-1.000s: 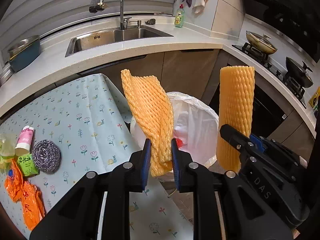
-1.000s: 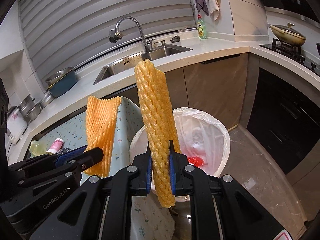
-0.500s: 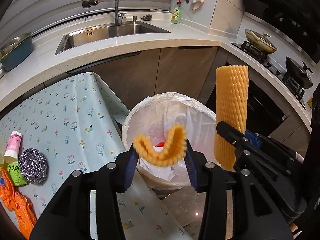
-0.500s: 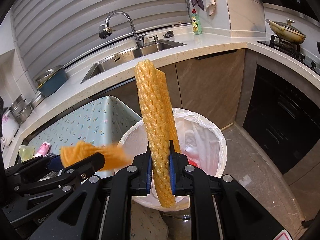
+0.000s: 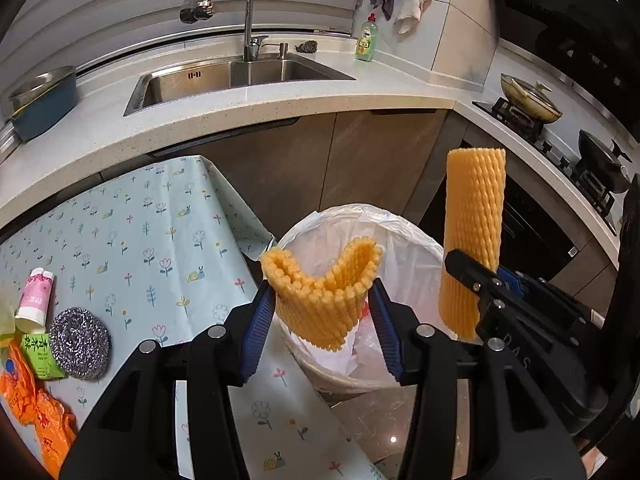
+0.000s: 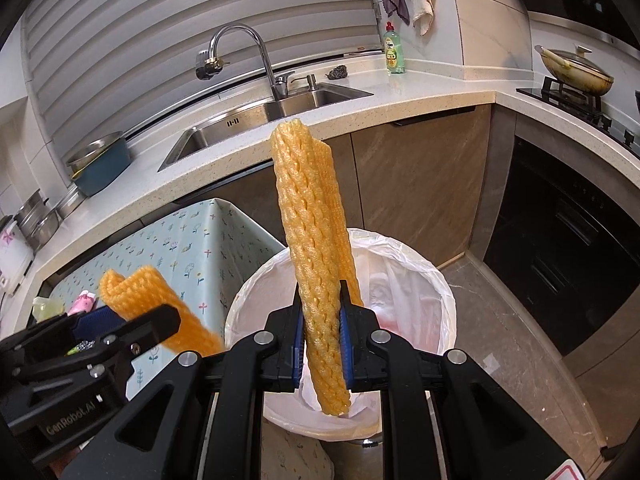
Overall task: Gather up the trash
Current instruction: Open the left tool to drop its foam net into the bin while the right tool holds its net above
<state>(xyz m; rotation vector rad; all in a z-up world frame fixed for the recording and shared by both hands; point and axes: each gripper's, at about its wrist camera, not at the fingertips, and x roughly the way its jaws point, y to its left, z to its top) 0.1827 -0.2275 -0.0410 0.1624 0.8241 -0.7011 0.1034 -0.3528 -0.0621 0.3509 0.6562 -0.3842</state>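
My left gripper (image 5: pixel 322 312) is open over the near rim of the white-lined trash bin (image 5: pixel 404 236). A folded orange foam net (image 5: pixel 324 300) sits loose between its spread jaws, and also shows in the right wrist view (image 6: pixel 160 308). My right gripper (image 6: pixel 322 344) is shut on a second, long orange foam net (image 6: pixel 316 248), held upright above the bin (image 6: pixel 436 292). That net also shows in the left wrist view (image 5: pixel 472 236). Other trash lies on the table at left: a steel scourer (image 5: pixel 79 343), orange wrappers (image 5: pixel 36 412), a green packet (image 5: pixel 40 354) and a pink tube (image 5: pixel 36 296).
The table has a light-blue flowered cloth (image 5: pixel 132 240), its corner beside the bin. Behind stands a counter with a sink (image 5: pixel 232 76) and tap, wooden cabinet doors (image 5: pixel 360 160), and a stove with pans (image 5: pixel 528 100) at right. The floor (image 6: pixel 512 360) is tiled.
My left gripper opened and let go of its foam net, which folded and dropped between the jaws. Both grippers moved closer over the bin. The right gripper kept its grip.
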